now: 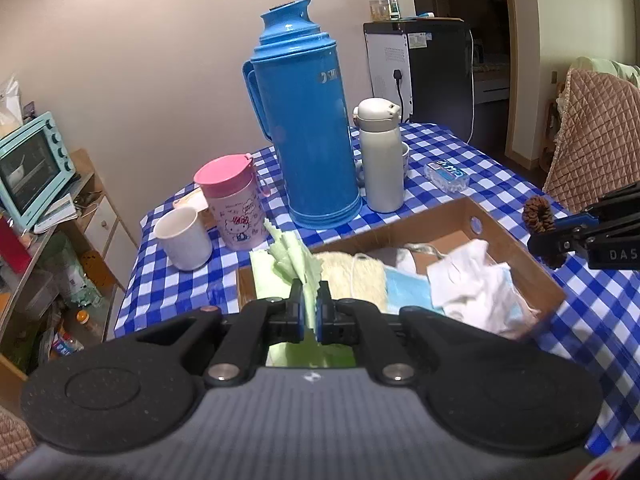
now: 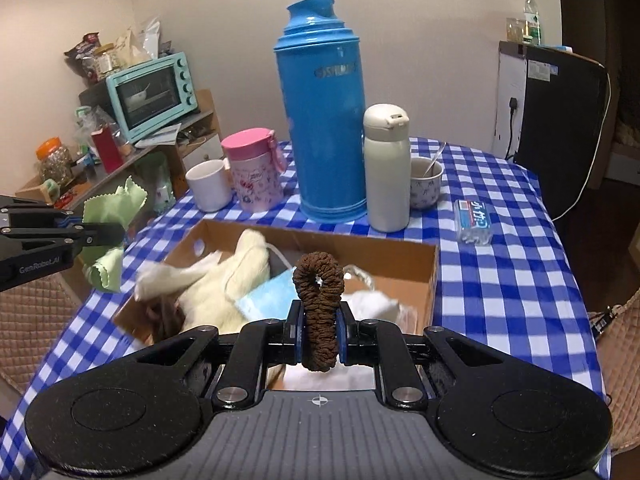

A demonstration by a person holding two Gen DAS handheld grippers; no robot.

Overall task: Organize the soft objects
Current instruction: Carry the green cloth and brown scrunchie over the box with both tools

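Note:
My left gripper [image 1: 310, 312] is shut on a light green cloth [image 1: 294, 258] and holds it over the near left end of the cardboard box [image 1: 516, 256]. My right gripper [image 2: 320, 332] is shut on a brown hair scrunchie [image 2: 319, 300] above the box's near side [image 2: 430, 276]. The box holds a cream fluffy cloth [image 2: 240, 280], blue face masks [image 2: 268, 294] and white cloths [image 1: 472, 280]. The right gripper with the scrunchie [image 1: 538, 214] shows at the right of the left wrist view. The left gripper with the green cloth [image 2: 116, 216] shows at the left of the right wrist view.
On the blue checked tablecloth [image 2: 500, 280] behind the box stand a tall blue thermos [image 2: 322, 112], a cream bottle [image 2: 386, 168], a pink cup [image 2: 254, 170], a white mug [image 2: 210, 184], a small cup with a spoon [image 2: 426, 182] and a clear swab box [image 2: 474, 216]. Cluttered shelves with a teal oven [image 2: 154, 92] stand left.

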